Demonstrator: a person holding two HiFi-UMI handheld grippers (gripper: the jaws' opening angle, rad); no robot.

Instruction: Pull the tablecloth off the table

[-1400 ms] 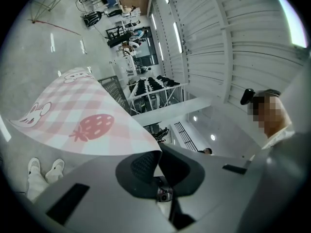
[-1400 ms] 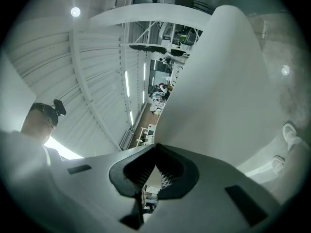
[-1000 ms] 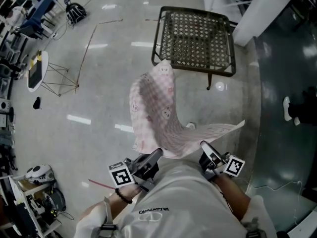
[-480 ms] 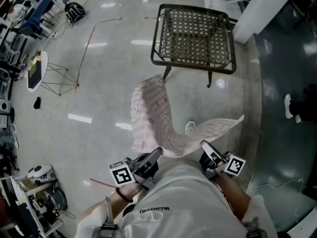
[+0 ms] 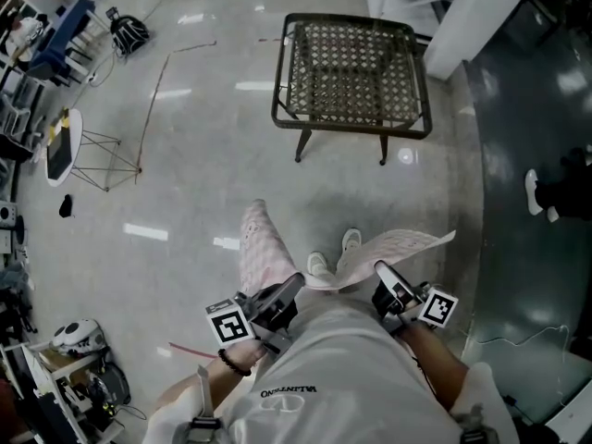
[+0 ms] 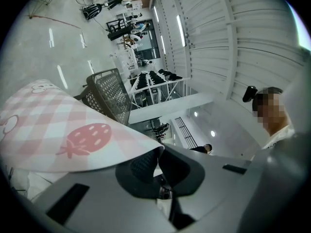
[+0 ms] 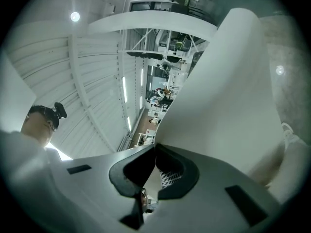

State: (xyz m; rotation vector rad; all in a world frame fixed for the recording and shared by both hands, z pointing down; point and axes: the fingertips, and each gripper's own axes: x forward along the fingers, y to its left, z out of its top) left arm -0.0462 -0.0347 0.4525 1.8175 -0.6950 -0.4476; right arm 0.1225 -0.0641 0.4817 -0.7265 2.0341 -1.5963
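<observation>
Head view: pink checked tablecloth [image 5: 264,248] held off floor by left gripper [image 5: 294,283] and right gripper [image 5: 379,270], both clamped on cloth edge; table [image 5: 351,63] seen uncovered at 12 o'clock.

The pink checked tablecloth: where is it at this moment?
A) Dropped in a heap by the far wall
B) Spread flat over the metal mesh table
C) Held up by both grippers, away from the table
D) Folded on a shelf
C: the tablecloth hangs from the left gripper and the right gripper, both shut on it, with the mesh table standing uncovered beyond.
</observation>
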